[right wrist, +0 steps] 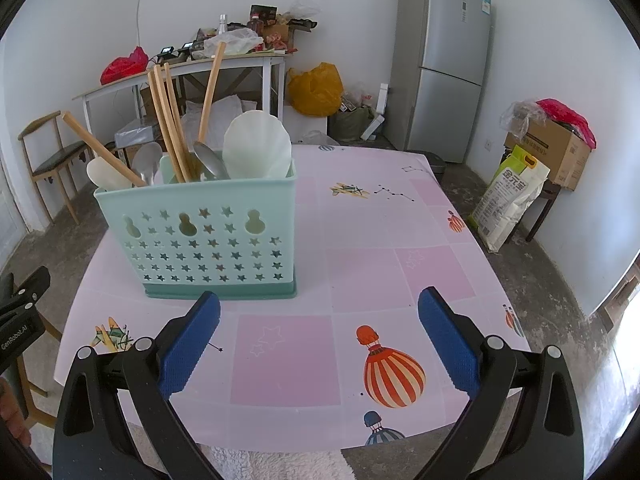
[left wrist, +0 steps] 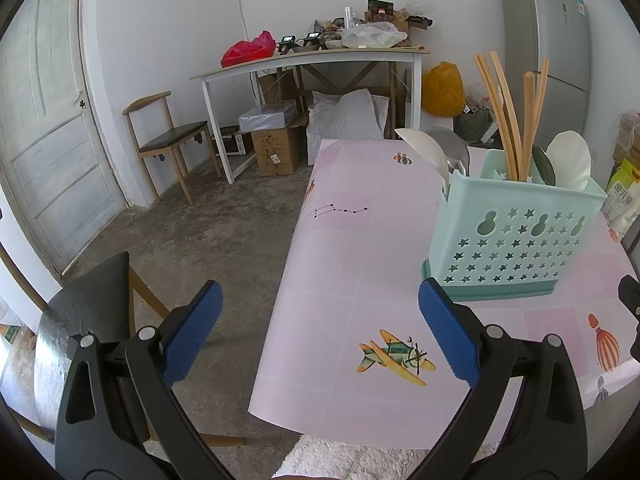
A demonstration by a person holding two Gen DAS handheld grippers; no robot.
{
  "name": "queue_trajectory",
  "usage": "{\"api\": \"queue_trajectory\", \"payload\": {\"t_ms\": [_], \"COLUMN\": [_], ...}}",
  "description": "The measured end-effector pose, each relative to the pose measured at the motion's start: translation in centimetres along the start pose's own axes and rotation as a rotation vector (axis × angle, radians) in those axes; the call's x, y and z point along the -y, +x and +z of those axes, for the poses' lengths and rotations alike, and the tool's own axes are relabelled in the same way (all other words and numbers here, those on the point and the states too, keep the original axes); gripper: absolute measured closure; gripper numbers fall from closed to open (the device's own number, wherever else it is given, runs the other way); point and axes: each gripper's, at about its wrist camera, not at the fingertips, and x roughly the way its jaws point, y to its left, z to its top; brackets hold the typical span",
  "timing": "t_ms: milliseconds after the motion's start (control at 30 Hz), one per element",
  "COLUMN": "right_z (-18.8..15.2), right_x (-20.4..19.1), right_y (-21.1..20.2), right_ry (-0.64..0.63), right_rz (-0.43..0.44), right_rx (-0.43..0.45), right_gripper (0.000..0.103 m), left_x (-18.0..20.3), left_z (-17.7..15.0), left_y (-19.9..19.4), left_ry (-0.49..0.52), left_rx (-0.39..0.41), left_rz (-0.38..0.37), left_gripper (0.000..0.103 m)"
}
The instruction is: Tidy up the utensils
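The left tool (left wrist: 320,332) is released, its blue-padded fingers (left wrist: 448,332) spread wide with nothing between them. It hangs above the near left corner of the surface (left wrist: 340,264), one finger over the bare floor (left wrist: 192,248), the other over the pink patterned covering near a printed aeroplane (left wrist: 394,356). The right tool (right wrist: 320,336) is likewise released and empty, its fingers (right wrist: 190,344) apart above the near edge of the surface, with a printed red-striped balloon (right wrist: 392,372) between and below them.

Just beyond both tools stands the mint-green utensil holder (right wrist: 208,236), upright on the surface on a darker green base, its front wall pierced with star and gourd-shaped holes. From the right wrist view it sits just beyond that tool's left finger. Inside it, several wooden chopsticks (right wrist: 170,120) lean at differing angles, one tilted far to the left. A large white ladle-like spoon (right wrist: 258,144) and a metal spoon (right wrist: 210,160) stand in the right-hand part; a smaller white spoon (right wrist: 104,174) and a grey one (right wrist: 146,160) stand at the left end. The inner dividers cannot be made out.

Farther out, a cluttered white table (left wrist: 312,60) stands against the back wall, with a wooden chair (left wrist: 168,140) to its left, a yellow bag (right wrist: 316,88) on the floor and a grey refrigerator (right wrist: 444,60).
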Motion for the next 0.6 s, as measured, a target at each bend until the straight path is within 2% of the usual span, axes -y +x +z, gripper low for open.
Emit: {"api": "queue_trajectory", "payload": {"t_ms": [600], "right_z": [0.01], "right_x": [0.05], "right_y": [-0.03], "right_ry": [-0.001], "right_rz": [-0.001], "right_rx": [0.0], "right_gripper": [0.007], "left_x": [-0.07], "left_z": [0.09], "left_y": [-0.05], "left_ry": [0.0], "left_rx": [0.001], "left_rz": [-0.001], "left_gripper": [0.008]}}
